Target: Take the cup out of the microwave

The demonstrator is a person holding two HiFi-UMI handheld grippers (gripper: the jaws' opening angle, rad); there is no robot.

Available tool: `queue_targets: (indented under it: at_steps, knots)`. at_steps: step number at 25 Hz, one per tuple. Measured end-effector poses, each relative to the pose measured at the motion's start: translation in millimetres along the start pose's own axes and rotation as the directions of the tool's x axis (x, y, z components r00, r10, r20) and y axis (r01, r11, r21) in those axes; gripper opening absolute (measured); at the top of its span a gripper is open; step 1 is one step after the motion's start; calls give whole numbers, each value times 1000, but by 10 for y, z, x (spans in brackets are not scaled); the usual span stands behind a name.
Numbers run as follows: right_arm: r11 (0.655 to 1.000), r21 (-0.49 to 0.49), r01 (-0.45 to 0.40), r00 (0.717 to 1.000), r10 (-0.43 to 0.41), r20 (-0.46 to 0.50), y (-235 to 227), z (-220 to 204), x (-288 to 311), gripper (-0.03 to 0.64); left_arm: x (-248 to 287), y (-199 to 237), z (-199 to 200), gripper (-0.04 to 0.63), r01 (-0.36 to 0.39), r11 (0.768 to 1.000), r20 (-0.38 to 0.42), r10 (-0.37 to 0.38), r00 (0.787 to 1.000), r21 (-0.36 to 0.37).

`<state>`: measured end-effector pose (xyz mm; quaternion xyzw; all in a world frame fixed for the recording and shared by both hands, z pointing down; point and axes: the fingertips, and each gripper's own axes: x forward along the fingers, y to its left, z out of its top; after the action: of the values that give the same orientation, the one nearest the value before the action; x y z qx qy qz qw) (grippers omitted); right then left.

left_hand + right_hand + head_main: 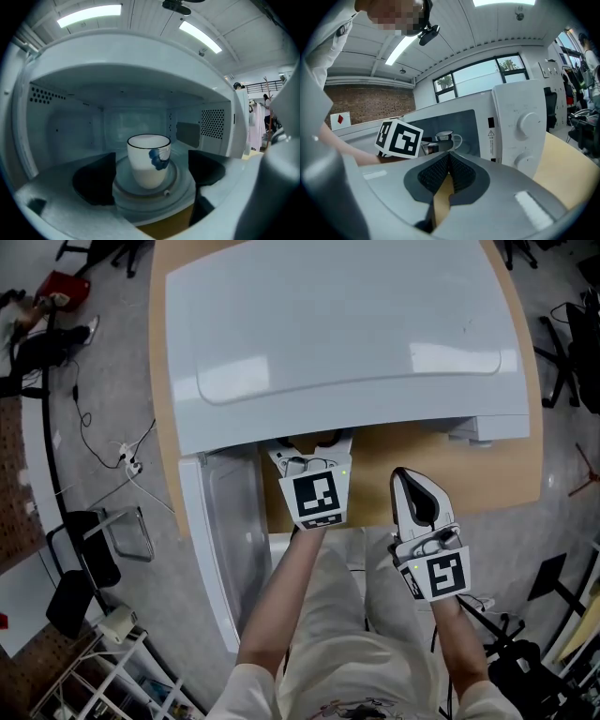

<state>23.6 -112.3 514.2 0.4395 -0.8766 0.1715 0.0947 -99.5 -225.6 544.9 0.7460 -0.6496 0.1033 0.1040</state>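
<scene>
A white cup with a dark rim and a blue mark stands upright on the turntable inside the open microwave. My left gripper reaches into the cavity and is open. Its dark pads stand left and right of the cup with gaps on both sides. In the head view only its marker cube shows below the microwave's top. In the right gripper view the cup shows behind that cube. My right gripper hangs outside in front of the microwave, shut on nothing.
The microwave door stands swung open at the left. Its control panel with two knobs is at the right of the cavity. The microwave sits on a wooden table. Chairs and cables lie on the floor at the left.
</scene>
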Motion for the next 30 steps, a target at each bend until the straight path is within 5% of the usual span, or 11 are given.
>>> queue_targets:
  at_steps: [11,17,30]
  knots:
    - [1000,5,6,1000,-6,-2,-28,19,-13,8,500,74,-225,477,15,997,-41,-12,999,76]
    - [1000,1,0,1000,0,-23,4,-62,-112,8,523,90,-46,394,-12,990,0,12,1000,140]
    - [1000,-8,-8,1000,8,-15,96,-37,-168,8,327,29,12,390,19,994,-9,-18,1000,105]
